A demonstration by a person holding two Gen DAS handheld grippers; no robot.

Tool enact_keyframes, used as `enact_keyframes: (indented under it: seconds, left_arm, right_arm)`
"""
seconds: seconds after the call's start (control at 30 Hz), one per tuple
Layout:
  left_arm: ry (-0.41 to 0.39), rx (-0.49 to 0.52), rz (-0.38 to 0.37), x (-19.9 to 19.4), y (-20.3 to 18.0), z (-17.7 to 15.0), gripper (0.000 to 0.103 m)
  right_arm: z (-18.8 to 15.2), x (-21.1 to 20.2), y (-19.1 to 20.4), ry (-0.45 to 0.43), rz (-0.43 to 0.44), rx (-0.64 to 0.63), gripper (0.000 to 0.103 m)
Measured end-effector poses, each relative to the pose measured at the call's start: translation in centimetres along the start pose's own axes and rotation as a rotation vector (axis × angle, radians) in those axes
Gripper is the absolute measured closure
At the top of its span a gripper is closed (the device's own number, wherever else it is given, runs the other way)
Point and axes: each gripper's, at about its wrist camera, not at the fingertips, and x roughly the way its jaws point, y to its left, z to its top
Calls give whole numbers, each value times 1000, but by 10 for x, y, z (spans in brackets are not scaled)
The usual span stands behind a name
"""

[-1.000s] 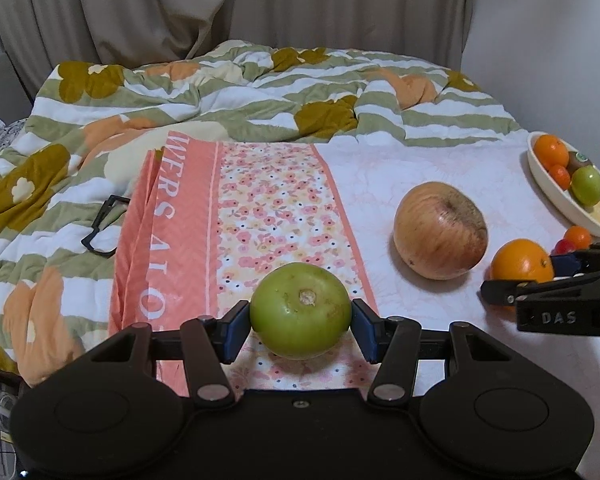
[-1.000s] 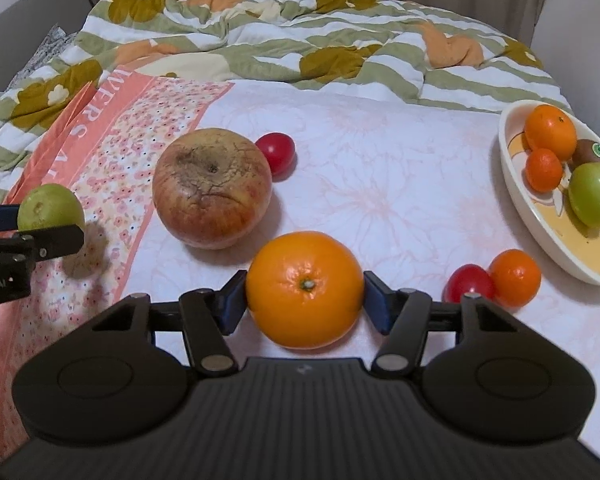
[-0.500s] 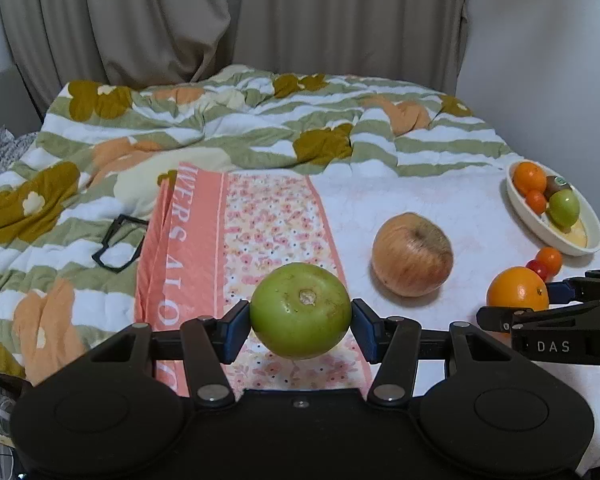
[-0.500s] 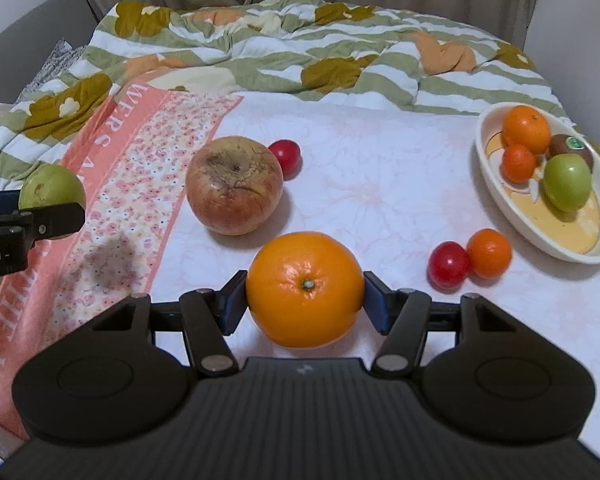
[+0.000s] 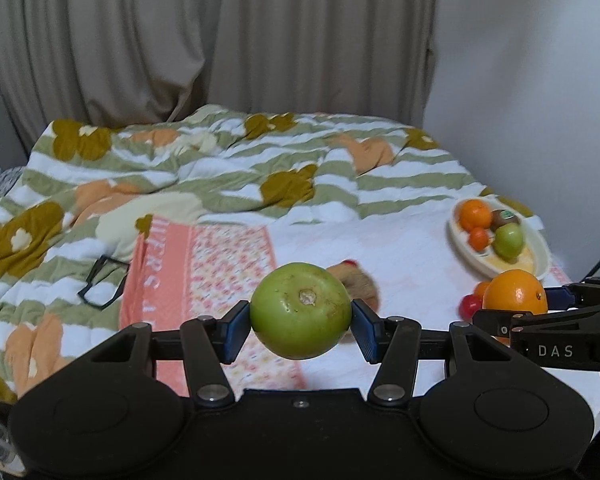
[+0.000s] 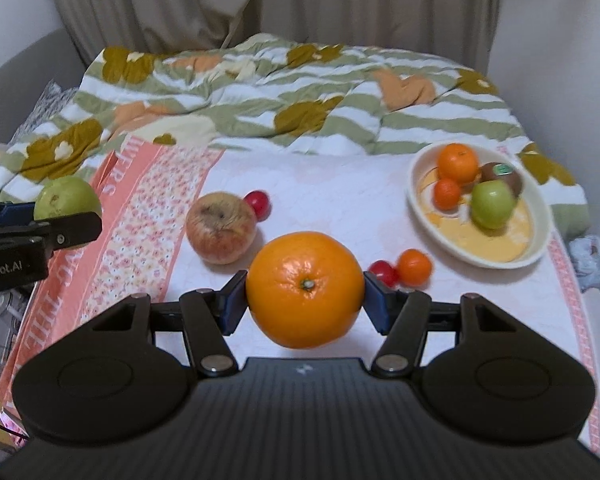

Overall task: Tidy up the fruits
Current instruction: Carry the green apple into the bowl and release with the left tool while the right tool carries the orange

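My left gripper (image 5: 300, 322) is shut on a green apple (image 5: 300, 310) and holds it high above the bed. My right gripper (image 6: 305, 298) is shut on a large orange (image 6: 305, 289), also lifted. The orange also shows at the right of the left wrist view (image 5: 515, 295), and the green apple at the left of the right wrist view (image 6: 66, 202). A cream oval bowl (image 6: 534, 248) at the right holds two oranges, a green apple and a kiwi. A reddish apple (image 6: 221, 227), two cherry tomatoes (image 6: 258, 203) (image 6: 383, 272) and a small mandarin (image 6: 414, 266) lie on the white sheet.
A striped floral quilt (image 6: 300, 92) is bunched at the back of the bed. A pink floral cloth (image 6: 140, 216) lies at the left. Black glasses (image 5: 102, 282) rest on the quilt. Curtains and walls stand behind; the bed's right edge is close to the bowl.
Both grippers have risen and pulled back with their fruits; the bed and the bowl look farther off. The fruits on the sheet have not moved.
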Motion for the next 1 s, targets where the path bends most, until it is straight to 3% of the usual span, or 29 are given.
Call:
enact_keyframes:
  seconds: [0.27,0.57,1.0]
  left_arm:
    - [-30,40,-33,-11,-48,13,45]
    - [-34,3,-9,-8,-133,25,45]
    - [-27,-83,5,39,-242,50,45]
  right_arm:
    - [2,-35,-51,-35,-19,42,28]
    - [9,-61,-146,-61,-2,29,28]
    - [39,-42,-273,-61,30,-26,28]
